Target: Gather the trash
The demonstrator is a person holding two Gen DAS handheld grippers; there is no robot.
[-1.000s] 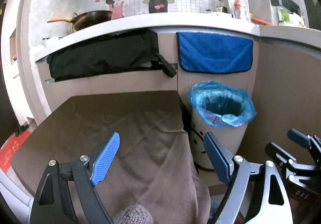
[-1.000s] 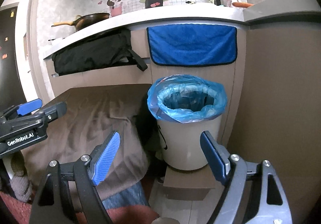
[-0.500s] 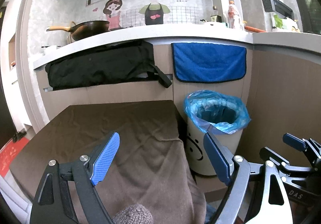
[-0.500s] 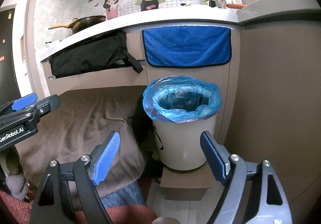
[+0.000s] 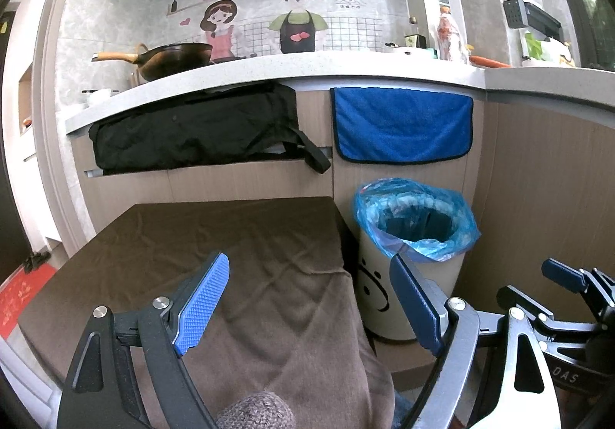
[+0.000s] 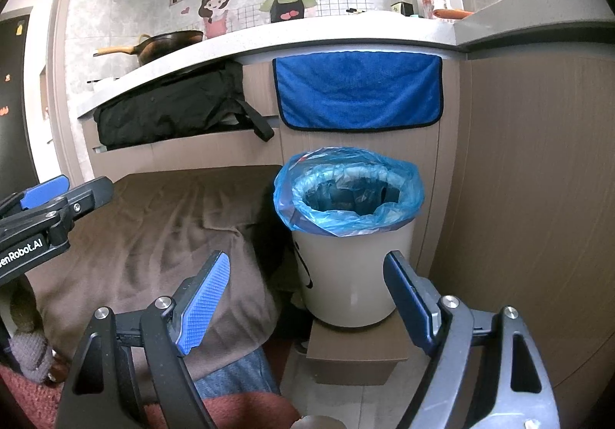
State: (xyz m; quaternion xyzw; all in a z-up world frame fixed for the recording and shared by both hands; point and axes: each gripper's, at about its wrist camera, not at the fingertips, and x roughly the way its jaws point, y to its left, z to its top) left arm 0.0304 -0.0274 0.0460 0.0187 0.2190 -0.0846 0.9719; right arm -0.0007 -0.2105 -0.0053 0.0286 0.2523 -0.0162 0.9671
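I see both jaws spread wide with nothing held: left hand-held gripper [image 5: 307,298] over the brown-cloth surface [image 5: 238,236], right hand-held gripper [image 6: 307,298] facing the white bin [image 6: 351,267]. Bin with blue liner bag [image 6: 346,179] sits on a low box [image 6: 355,356], just right of the surface, below a blue towel [image 6: 359,92].

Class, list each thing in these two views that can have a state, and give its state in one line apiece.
Left tongs: open, holding nothing.
Right tongs: open, holding nothing.
Trash bin: upright, no lid, on a low block.
Blue bin liner: fitted, folded over the rim.
Blue towel: hanging flat from the counter edge.
Black bag: hanging below the counter, strap dangling.
Brown cloth: spread over the table, wrinkled.
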